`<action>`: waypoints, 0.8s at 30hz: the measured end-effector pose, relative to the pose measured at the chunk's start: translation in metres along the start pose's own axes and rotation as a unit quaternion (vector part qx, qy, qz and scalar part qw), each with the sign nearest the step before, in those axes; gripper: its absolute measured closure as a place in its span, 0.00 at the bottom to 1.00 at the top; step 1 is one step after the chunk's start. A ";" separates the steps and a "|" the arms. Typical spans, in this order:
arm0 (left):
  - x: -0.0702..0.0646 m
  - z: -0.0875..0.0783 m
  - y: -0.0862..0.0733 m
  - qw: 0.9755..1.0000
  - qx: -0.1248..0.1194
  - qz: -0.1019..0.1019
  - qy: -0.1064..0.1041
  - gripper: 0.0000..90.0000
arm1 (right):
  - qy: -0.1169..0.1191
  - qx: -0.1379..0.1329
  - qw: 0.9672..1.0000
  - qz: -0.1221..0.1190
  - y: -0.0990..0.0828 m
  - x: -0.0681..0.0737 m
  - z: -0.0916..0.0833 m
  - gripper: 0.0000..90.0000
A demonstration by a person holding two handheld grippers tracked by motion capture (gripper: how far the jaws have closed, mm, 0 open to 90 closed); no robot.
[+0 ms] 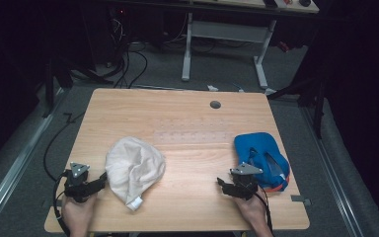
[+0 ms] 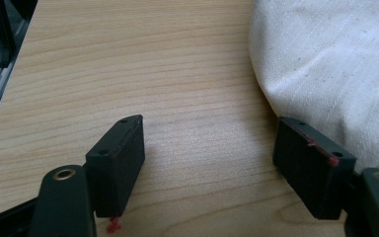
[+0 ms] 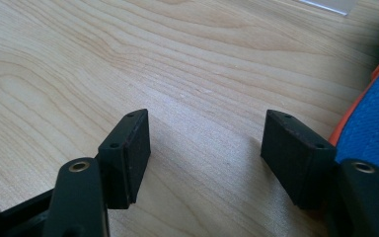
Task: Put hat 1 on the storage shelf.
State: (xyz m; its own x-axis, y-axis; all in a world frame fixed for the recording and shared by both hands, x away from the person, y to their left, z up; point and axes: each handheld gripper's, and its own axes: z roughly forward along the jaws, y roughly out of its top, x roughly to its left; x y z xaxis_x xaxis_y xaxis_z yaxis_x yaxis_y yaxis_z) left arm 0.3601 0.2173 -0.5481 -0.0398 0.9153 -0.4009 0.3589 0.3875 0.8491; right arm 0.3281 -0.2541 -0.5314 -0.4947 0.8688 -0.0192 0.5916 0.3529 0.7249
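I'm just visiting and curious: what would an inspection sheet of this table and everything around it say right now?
Surface: wooden table, round hole near far edge.
Job's things: white cloth bag at left; blue bag with orange trim at right.
Clutter: nothing seen.
Grippers: left gripper open, one jaw beside the white cloth bag; right gripper open, beside the blue bag.
Cables: black cables on the floor beyond the table; one trails from each gripper.
Surroundings: dark room, white desk legs behind.

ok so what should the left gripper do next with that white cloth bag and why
Probably ease the left gripper right toward the white cloth bag: its jaws stand open over bare table, and the bag's edge lies just beside the right-hand jaw, not between them.
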 end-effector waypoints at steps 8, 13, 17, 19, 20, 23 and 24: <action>0.000 0.000 0.000 1.000 -0.002 -0.004 0.001 0.33 | 0.000 0.000 1.000 0.000 0.000 0.000 0.000 0.40; -0.001 0.001 0.000 1.000 -0.006 -0.003 0.008 0.34 | 0.000 0.000 1.000 0.000 0.000 0.000 0.000 0.40; -0.001 0.001 0.000 1.000 -0.006 -0.003 0.009 0.34 | 0.000 0.000 1.000 0.000 0.000 0.000 0.000 0.40; -0.001 0.001 0.001 1.000 -0.006 -0.007 0.010 0.34 | 0.000 0.000 1.000 0.000 0.000 0.000 0.000 0.40; -0.001 0.001 0.001 1.000 -0.005 -0.014 0.008 0.34 | 0.000 0.000 1.000 0.000 0.000 0.000 0.000 0.40; -0.002 0.000 0.004 0.999 -0.005 -0.039 -0.001 0.32 | 0.000 0.000 1.000 0.000 0.000 0.000 0.000 0.40; -0.002 -0.001 0.005 0.999 -0.009 -0.041 -0.003 0.32 | 0.000 0.000 1.000 0.000 0.000 0.000 0.000 0.40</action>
State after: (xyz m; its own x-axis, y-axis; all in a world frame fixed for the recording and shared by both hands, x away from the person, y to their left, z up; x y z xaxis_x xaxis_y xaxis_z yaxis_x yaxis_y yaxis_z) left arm 0.3609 0.2170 -0.5427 -0.0637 0.8795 -0.4717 0.3379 0.4637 0.8190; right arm 0.3283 -0.2541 -0.5314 -0.4949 0.8688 -0.0191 0.5911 0.3527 0.7254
